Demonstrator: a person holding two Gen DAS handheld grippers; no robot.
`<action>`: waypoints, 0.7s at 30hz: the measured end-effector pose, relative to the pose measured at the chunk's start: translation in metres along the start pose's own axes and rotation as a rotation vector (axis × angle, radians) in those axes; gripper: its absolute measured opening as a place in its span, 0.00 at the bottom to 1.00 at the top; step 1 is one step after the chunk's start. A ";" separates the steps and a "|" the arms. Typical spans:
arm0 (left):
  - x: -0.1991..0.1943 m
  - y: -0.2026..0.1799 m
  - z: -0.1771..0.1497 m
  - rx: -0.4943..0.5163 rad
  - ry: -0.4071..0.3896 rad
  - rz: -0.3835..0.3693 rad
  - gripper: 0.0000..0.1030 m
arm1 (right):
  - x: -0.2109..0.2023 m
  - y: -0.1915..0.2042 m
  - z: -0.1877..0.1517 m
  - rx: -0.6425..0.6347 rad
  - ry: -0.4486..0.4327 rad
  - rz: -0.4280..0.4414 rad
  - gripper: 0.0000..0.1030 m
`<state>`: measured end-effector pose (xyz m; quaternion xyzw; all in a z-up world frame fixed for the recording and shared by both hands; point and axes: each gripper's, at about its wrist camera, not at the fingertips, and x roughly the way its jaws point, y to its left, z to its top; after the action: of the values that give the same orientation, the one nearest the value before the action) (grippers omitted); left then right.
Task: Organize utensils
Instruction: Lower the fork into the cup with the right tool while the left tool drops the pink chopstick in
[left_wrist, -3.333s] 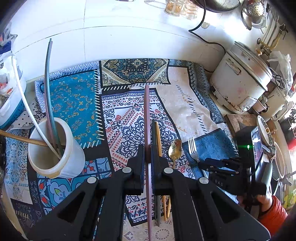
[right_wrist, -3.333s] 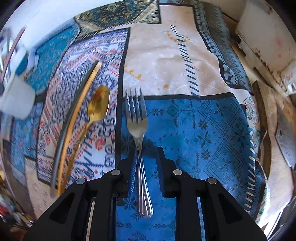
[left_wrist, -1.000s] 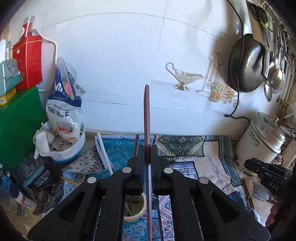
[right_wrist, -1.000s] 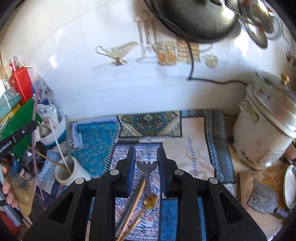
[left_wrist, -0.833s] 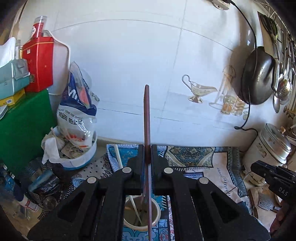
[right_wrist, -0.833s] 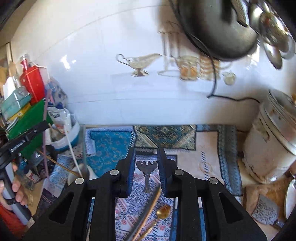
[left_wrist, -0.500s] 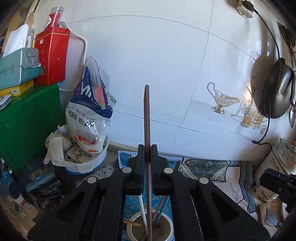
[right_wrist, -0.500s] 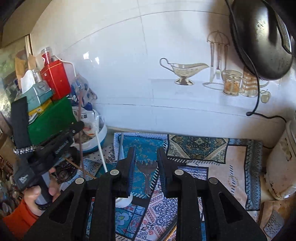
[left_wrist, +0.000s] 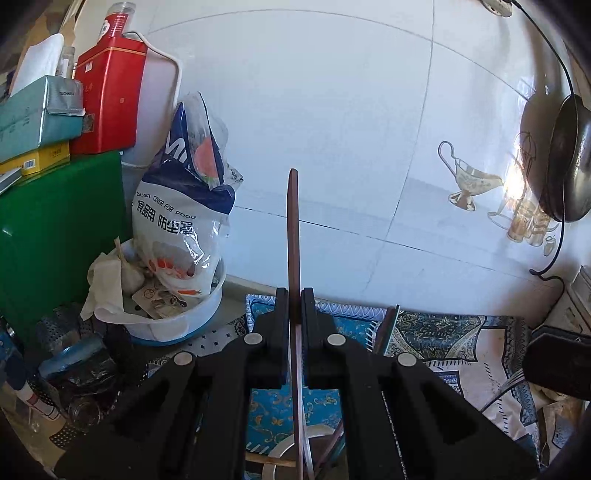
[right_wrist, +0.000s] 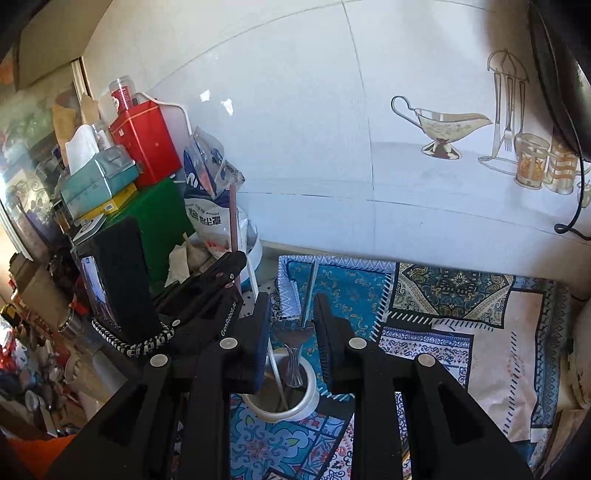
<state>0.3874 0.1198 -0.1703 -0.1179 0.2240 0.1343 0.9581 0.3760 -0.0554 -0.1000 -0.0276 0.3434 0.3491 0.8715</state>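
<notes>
Both grippers are positioned over the white utensil cup (right_wrist: 280, 387), which stands on the patterned cloth (right_wrist: 461, 325).

**Left gripper** (left_wrist: 294, 317): jaws pressed together on a dark red chopstick (left_wrist: 293, 236). The stick stands near upright, its top toward 12 o'clock and its lower end dropping toward the cup rim (left_wrist: 284, 448) at 6 o'clock in the left wrist view.

**Right gripper** (right_wrist: 291, 332): jaws pinching a steel fork (right_wrist: 293, 345) across its head, handle hanging down over the cup mouth.

**Procedure, as judged from this position**
1. Lower the chopstick until its tip is inside the rim before parting the jaws; a release above the rim would probably let it tip out.
2. Keep the stick clear of the white chopstick (right_wrist: 275, 365) and the other long utensils already leaning in the cup.
3. Hold the fork to one side until the left gripper is clear. The two tools are just beside each other, the left one at 9 o'clock of the right, so contact is a risk.
4. Lower the fork handle-first.

**Not visible**
- The lower tip of the dark red chopstick is hidden behind the left gripper body; whether it is inside the cup cannot be told.
- The fork tines are blurred and partly masked.
- The cup's contents cannot be counted.
</notes>
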 end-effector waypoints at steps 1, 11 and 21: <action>0.001 0.001 -0.002 0.000 0.004 -0.002 0.04 | 0.004 -0.001 -0.001 0.004 0.009 0.004 0.21; 0.009 0.013 -0.027 -0.040 0.174 -0.073 0.04 | 0.047 -0.013 -0.019 0.047 0.140 -0.008 0.21; 0.008 0.020 -0.039 -0.022 0.324 -0.126 0.04 | 0.080 -0.011 -0.024 0.034 0.242 -0.025 0.21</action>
<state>0.3723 0.1288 -0.2116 -0.1625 0.3661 0.0557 0.9146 0.4109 -0.0234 -0.1697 -0.0593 0.4517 0.3263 0.8283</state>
